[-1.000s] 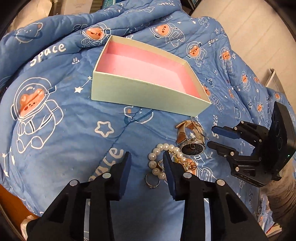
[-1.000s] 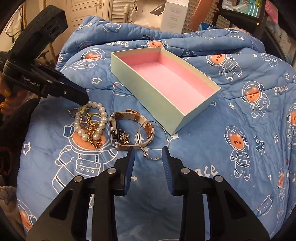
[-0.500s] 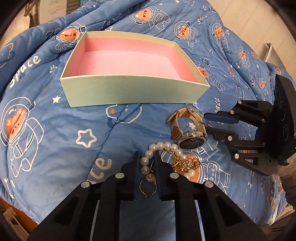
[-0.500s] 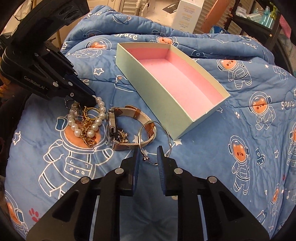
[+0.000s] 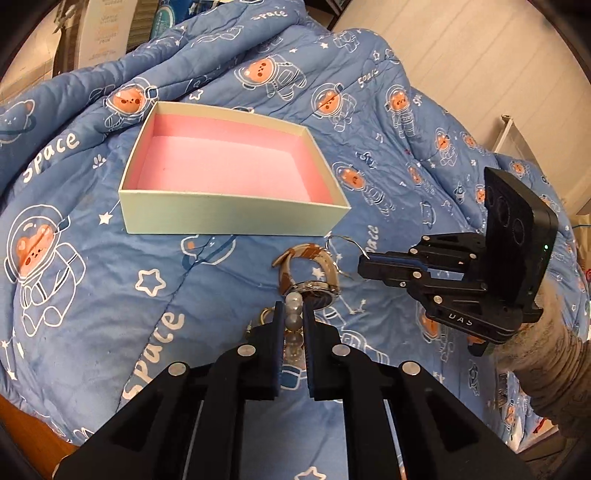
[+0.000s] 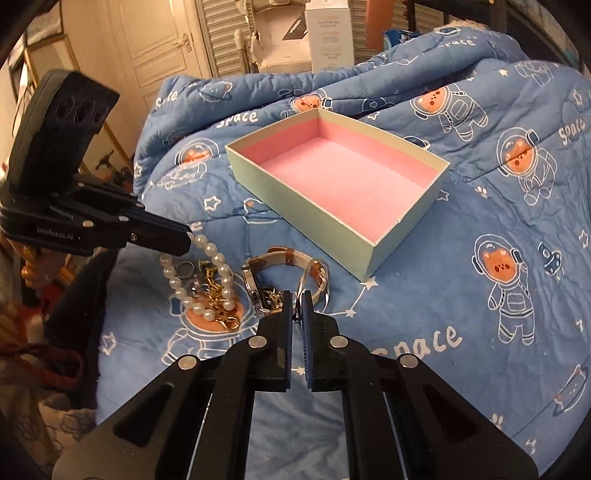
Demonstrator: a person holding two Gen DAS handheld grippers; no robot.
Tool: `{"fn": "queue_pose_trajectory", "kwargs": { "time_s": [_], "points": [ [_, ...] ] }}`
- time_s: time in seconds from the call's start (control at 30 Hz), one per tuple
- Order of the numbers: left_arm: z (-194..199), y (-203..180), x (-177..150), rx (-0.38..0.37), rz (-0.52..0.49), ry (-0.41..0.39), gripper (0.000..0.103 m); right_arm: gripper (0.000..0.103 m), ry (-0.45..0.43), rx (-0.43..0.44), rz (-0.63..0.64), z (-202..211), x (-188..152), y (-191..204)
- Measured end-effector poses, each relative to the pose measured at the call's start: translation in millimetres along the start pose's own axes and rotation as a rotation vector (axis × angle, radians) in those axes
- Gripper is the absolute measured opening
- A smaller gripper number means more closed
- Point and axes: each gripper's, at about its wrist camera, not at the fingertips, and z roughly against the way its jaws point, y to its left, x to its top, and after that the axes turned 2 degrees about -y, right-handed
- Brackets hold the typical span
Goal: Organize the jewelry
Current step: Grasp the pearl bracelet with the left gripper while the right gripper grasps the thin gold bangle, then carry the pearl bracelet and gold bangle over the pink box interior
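Observation:
A pale green box [image 5: 236, 218] with a pink lining lies open on the blue quilt. Below it lies a heap of jewelry. My left gripper [image 5: 293, 308] is shut on the pearl bracelet [image 5: 294, 300], whose strand hangs down to the heap [image 6: 212, 251]. My right gripper [image 6: 297, 295] is shut on a thin silver bangle [image 6: 306, 275], just right of the brown-strapped watch [image 6: 255, 284]. A gold chain [image 6: 218, 295] and a ring [image 6: 185, 269] lie inside the pearl loop. In the left wrist view the right gripper [image 5: 364, 264] pinches the bangle [image 5: 341, 238] beside the watch [image 5: 314, 291].
The quilt [image 6: 480, 206] with astronaut-bear prints covers a rounded, soft surface. Cardboard boxes [image 6: 328, 33] and a door [image 6: 159, 40] stand behind it. A sleeve [image 5: 546, 354] shows at the right. A wooden edge [image 5: 22, 424] shows at the lower left.
Both grippers have closed, the left on the pearl bracelet and the right on the silver bangle. Both have risen a little, lifting one side of each piece off the quilt.

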Motion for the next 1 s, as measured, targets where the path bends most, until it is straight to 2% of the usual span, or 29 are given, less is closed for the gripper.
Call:
{"fn": "queue_pose_trajectory", "kwargs": {
  "time_s": [0.1, 0.23, 0.4, 0.53, 0.67, 0.77, 1.0],
  "points": [
    [8, -6, 1, -0.032, 0.003, -0.009, 0.009, 0.005, -0.026, 0.06, -0.092, 12, 2, -4],
    [22, -14, 5, -0.083, 0.008, -0.024, 0.009, 0.005, -0.049, 0.109, -0.153, 24, 5, -3],
    [40, -28, 13, -0.1, -0.036, -0.049, 0.009, 0.005, -0.087, 0.185, -0.19, 40, 17, 5],
    [52, -37, 21, -0.1, -0.08, -0.062, 0.009, 0.005, -0.111, 0.214, -0.205, 49, 30, 8],
    [53, -38, 34, -0.057, -0.118, -0.069, 0.009, 0.005, -0.122, 0.202, -0.205, 49, 43, 6],
    [53, -34, 47, -0.009, -0.135, -0.086, 0.009, 0.005, -0.132, 0.16, -0.198, 45, 55, 1],
    [26, -17, 93, 0.177, -0.2, -0.105, 0.009, 0.005, -0.109, 0.021, -0.163, 14, 91, -15]
  ]
}}
